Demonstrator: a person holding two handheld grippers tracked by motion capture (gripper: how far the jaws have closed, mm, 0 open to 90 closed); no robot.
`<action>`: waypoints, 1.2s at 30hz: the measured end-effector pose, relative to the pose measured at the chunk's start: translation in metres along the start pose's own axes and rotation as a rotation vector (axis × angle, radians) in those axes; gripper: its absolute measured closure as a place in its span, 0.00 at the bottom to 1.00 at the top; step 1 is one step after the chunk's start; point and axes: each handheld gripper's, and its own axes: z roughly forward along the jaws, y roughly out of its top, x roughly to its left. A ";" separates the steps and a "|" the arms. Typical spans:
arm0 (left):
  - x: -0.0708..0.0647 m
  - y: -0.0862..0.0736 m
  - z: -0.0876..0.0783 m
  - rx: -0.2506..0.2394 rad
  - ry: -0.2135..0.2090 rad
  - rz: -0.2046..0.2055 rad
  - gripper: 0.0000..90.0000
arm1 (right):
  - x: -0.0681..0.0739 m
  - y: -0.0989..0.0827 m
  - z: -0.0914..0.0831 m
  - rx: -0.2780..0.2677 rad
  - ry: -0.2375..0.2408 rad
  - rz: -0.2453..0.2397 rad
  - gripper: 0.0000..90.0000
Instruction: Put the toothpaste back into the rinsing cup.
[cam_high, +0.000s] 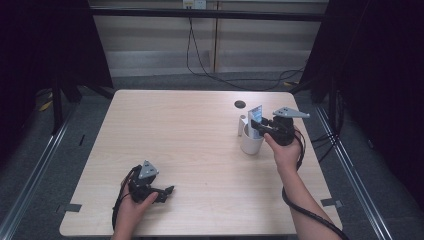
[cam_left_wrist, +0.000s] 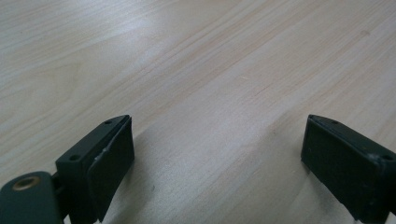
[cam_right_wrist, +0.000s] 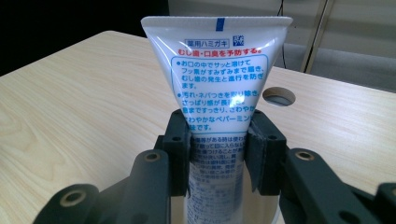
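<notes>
My right hand-held gripper (cam_right_wrist: 219, 154) is pinching a toothpaste tube (cam_right_wrist: 218, 84) across its middle, one jaw on either side of the printed body. The tube stands upright, long axis vertical, flat crimped end on top, and its lower part sits inside a white cup (cam_high: 251, 142) directly beneath the jaws. In the high view this right hand-held gripper (cam_high: 264, 126) reaches the tube from the right side of the cup. I judge the coming move to run along that vertical axis, either up out of the cup or farther down into it; which one cannot be told from here. A slim white object (cam_high: 242, 125) stands just beside the cup on its left, so sideways room there is limited. A round hole (cam_high: 240, 104) in the tabletop (cam_high: 180, 145) lies beyond the cup, near the far edge. My left hand-held gripper (cam_high: 166, 192) rests low at the near left, well apart from the cup, its jaws spread wide over bare wood with nothing between them. The middle of the tabletop is open.
</notes>
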 end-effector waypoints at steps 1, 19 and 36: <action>0.000 0.000 0.000 -0.001 0.001 0.000 0.10 | 0.000 -0.001 0.000 0.002 -0.001 0.000 0.72; 0.000 0.000 0.000 -0.001 0.001 -0.001 0.10 | 0.000 -0.005 -0.002 0.022 -0.006 -0.007 0.71; 0.000 0.000 0.000 -0.001 0.002 0.000 0.10 | -0.001 -0.010 -0.002 0.049 -0.012 -0.018 0.69</action>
